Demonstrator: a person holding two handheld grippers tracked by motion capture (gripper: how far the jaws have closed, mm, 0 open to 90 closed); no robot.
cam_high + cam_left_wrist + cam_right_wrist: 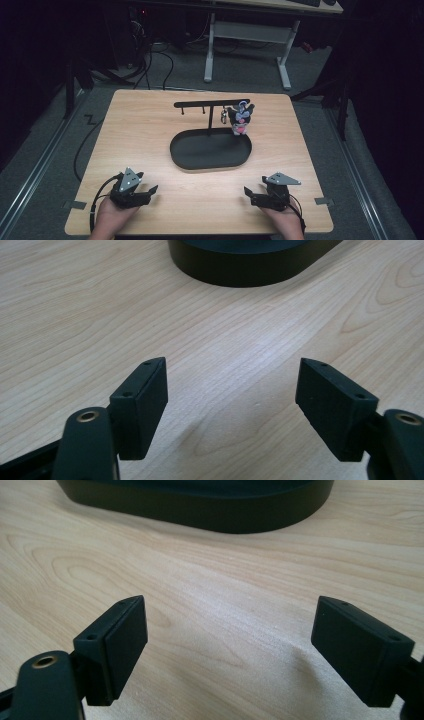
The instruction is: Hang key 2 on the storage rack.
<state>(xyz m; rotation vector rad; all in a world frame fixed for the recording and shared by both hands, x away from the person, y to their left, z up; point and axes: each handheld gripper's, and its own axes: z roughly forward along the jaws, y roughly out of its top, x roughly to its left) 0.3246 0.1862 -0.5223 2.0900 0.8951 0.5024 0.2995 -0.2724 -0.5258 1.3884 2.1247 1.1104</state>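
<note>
Grippers sit low at the near edge of the table (pixel 150 115): left gripper (pixel 146 191) by the near-left corner, right gripper (pixel 253 194) by the near-right, both with jaws spread wide and nothing between them. Well beyond, mid-table, stands the black oval tray (pixel 210 162) with its hanging rack (pixel 210 104); a small plush keychain (pixel 240 119) dangles from the rack's right end.

A white-legged desk (pixel 280 35) stands beyond the wooden table (pixel 145 130) (cables (pixel 160 60) trail beneath).
</note>
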